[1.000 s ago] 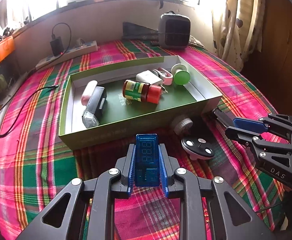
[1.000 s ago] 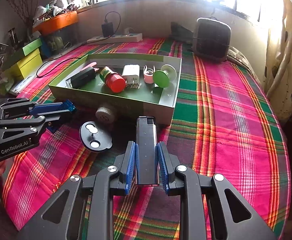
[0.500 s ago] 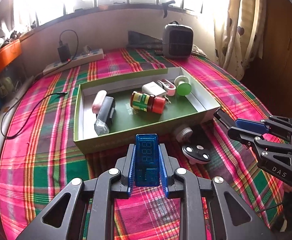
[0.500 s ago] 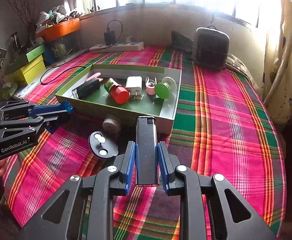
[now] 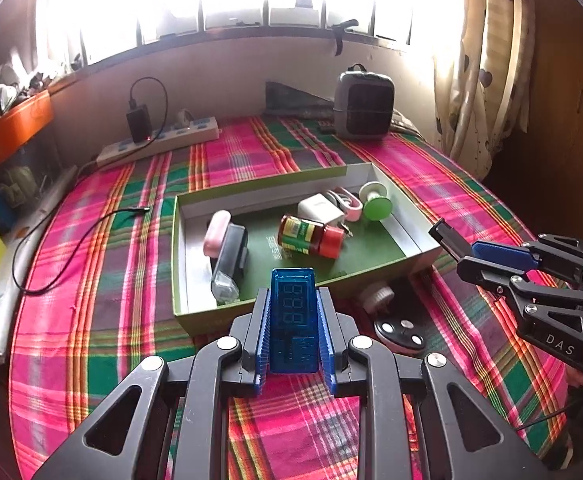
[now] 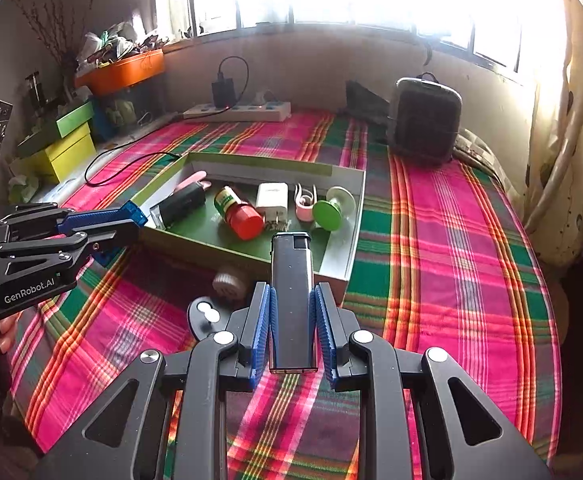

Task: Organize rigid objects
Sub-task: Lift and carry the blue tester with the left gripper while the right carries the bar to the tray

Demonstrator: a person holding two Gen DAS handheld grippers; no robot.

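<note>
My left gripper is shut on a translucent blue USB meter with a digit display, held above the plaid cloth in front of the green box. My right gripper is shut on a dark grey lighter, held just before the box's near right corner. Each gripper shows in the other's view: the right gripper beside the box's right end, the left gripper at its left end. Inside the box lie a red-capped jar, a white charger, a green-topped spool, a black device and a pink case.
A small white wheel and a black disc with metal dots lie on the cloth before the box. A power strip, a loose black cable and a grey heater sit further back. Coloured boxes stand at the left.
Both grippers have risen with their objects still held, so the box and cloth look smaller and more of the window shows. Nothing on the cloth has shifted.
</note>
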